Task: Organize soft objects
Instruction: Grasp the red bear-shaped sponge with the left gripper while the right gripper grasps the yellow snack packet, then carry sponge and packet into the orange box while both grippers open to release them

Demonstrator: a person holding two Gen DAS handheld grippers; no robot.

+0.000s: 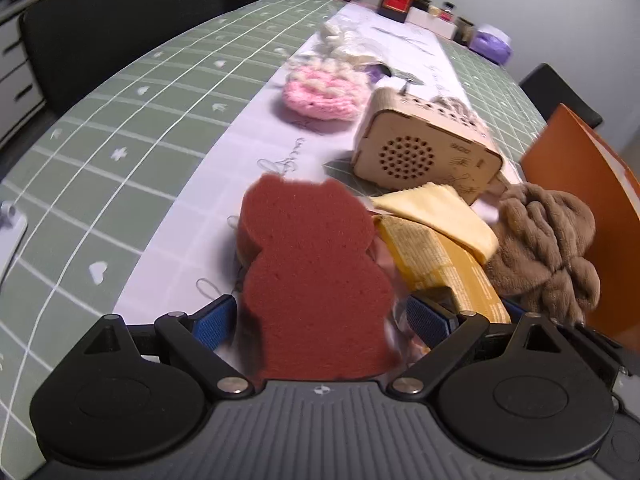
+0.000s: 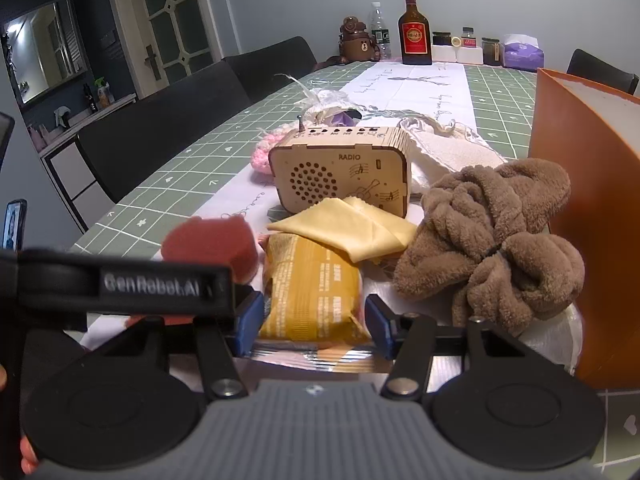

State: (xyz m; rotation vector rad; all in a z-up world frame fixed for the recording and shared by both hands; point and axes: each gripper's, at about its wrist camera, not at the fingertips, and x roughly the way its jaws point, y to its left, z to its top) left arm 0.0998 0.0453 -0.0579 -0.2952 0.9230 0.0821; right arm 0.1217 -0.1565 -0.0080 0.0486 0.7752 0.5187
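Note:
A red-brown animal-shaped sponge (image 1: 308, 248) stands between the blue pads of my left gripper (image 1: 322, 320). The jaws are wide, with a gap showing at the right pad, so it is open. From the right wrist view the sponge (image 2: 212, 242) shows above the left gripper's black bar (image 2: 152, 284). My right gripper (image 2: 314, 320) is shut on a yellow packet (image 2: 312, 284), both pads against its sides. Beside the sponge lies that packet (image 1: 440, 268). A yellow cloth (image 2: 348, 228) rests on its far end, and a brown fluffy towel (image 2: 492, 236) is bunched to the right.
A wooden radio (image 2: 340, 172) stands behind the cloth, with a pink crochet piece (image 1: 320, 92) and a white cloth (image 2: 452, 152) past it. An orange box (image 2: 592, 208) rises at the right. Bottles and jars (image 2: 415, 28) line the far edge. Dark chairs (image 2: 160, 136) flank the green tablecloth (image 1: 120, 120).

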